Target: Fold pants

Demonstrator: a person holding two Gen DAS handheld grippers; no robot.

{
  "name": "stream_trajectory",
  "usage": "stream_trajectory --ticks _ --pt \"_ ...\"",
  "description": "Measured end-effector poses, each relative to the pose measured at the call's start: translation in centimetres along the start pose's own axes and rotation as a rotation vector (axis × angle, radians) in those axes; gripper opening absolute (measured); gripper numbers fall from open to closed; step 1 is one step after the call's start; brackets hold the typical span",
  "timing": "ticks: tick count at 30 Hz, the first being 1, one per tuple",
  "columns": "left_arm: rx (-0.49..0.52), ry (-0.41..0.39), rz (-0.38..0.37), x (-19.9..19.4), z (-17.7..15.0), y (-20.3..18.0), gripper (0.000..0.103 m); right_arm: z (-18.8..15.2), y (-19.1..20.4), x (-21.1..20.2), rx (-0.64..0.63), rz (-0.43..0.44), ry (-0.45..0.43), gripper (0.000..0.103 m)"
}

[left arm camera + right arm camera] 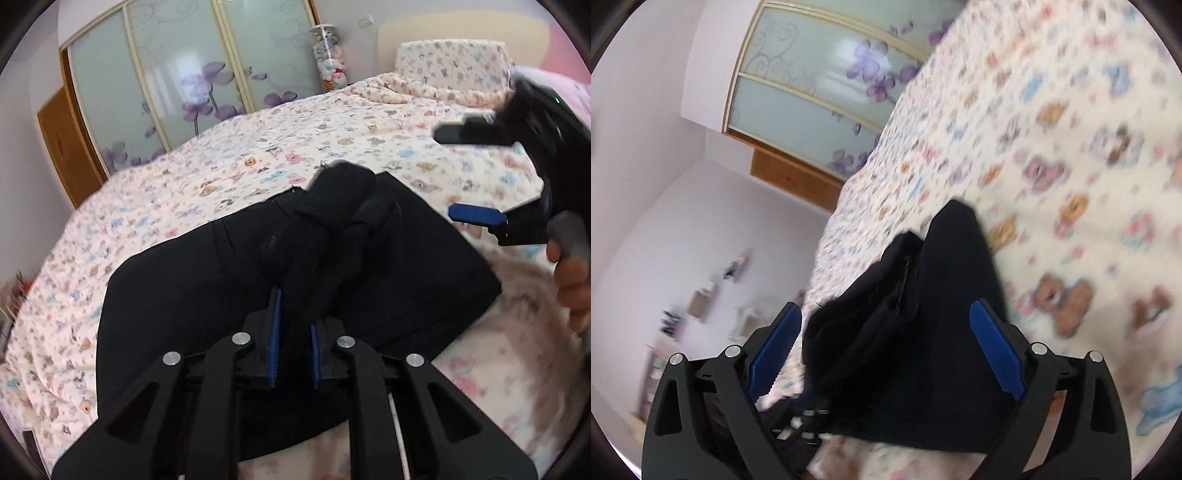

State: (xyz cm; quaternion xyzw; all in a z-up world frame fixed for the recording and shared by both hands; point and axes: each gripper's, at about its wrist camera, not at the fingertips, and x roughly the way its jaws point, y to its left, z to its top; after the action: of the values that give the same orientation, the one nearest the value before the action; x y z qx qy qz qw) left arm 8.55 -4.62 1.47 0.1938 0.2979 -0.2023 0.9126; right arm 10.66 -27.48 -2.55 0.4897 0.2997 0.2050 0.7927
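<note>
One pair of black pants (295,266) was on the bed, at 6 o'clock of the left wrist view. Two grippers were counted: left gripper (294,343), two blue pads, black cloth pinched between them; right gripper (469,173) at 3 o'clock, two fingers spread apart, one blue pad visible there. In the right wrist view both of its blue pads (997,350) showed. One bed cover (184,192) with a bear print. One pillow (450,64) at 1 o'clock. Three wardrobe glass panels (181,81) at 11 o'clock. One clear tube of plush toys (330,55) at 12 o'clock; toy count unreadable. One bare hand (570,280) at 4 o'clock.
</note>
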Motion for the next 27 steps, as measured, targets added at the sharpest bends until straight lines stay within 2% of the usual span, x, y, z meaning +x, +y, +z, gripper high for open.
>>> stream_trajectory --ticks 4,7,9,11,13,16,19,20,21,23,24,25,26,27 --pt "-0.088 -0.041 -0.015 -1.0 0.3 1.3 0.012 -0.7 0.4 2.0 -0.003 0.051 0.096 0.094" --pt "-0.071 -0.082 -0.049 -2.4 0.6 0.7 0.012 -0.9 0.9 2.7 -0.033 0.044 0.114 0.096" --pt "-0.002 -0.049 -0.07 -2.2 0.0 -1.0 0.012 -1.0 1.0 2.9 -0.042 0.018 0.118 0.096" --pt "0.063 0.004 -0.051 -0.7 -1.5 -2.6 0.013 -1.0 1.2 3.1 -0.061 -0.002 0.125 0.096" --pt "0.049 0.033 -0.052 0.1 -2.3 -2.8 0.014 -1.1 1.6 3.3 -0.088 -0.005 0.121 0.096" --pt "0.065 0.023 -0.023 0.0 -2.4 -3.2 0.015 -1.4 2.0 3.7 -0.123 -0.015 0.134 0.096" --pt "0.052 0.032 -0.014 -0.1 -2.4 -3.3 0.02 -1.7 2.2 3.5 -0.138 -0.037 0.148 0.096" --pt "0.048 0.034 -0.02 -0.1 -2.4 -3.3 0.03 -1.7 2.3 3.7 -0.145 -0.045 0.151 0.096" --pt "0.039 0.032 -0.044 -0.3 -2.5 -3.2 0.061 -1.7 2.5 4.0 -0.154 -0.067 0.157 0.096" --pt "0.01 0.002 -0.09 -1.4 -2.5 -3.4 0.094 -2.0 3.0 4.6 -0.177 -0.125 0.164 0.096" --pt "0.009 -0.016 -0.087 -2.0 -2.6 -3.6 0.093 -2.2 3.3 5.1 -0.208 -0.166 0.162 0.09" --pt "0.01 -0.03 -0.085 -2.6 -2.6 -3.7 0.093 -2.5 3.4 5.3 -0.235 -0.207 0.156 0.069" --pt "-0.001 -0.04 -0.087 -3.0 -2.7 -3.6 0.093 -2.8 3.4 5.6 -0.257 -0.25 0.152 0.055" --pt "-0.025 -0.05 -0.091 -3.3 -2.8 -3.3 0.094 -3.0 2.9 5.8 -0.258 -0.254 0.153 0.043"
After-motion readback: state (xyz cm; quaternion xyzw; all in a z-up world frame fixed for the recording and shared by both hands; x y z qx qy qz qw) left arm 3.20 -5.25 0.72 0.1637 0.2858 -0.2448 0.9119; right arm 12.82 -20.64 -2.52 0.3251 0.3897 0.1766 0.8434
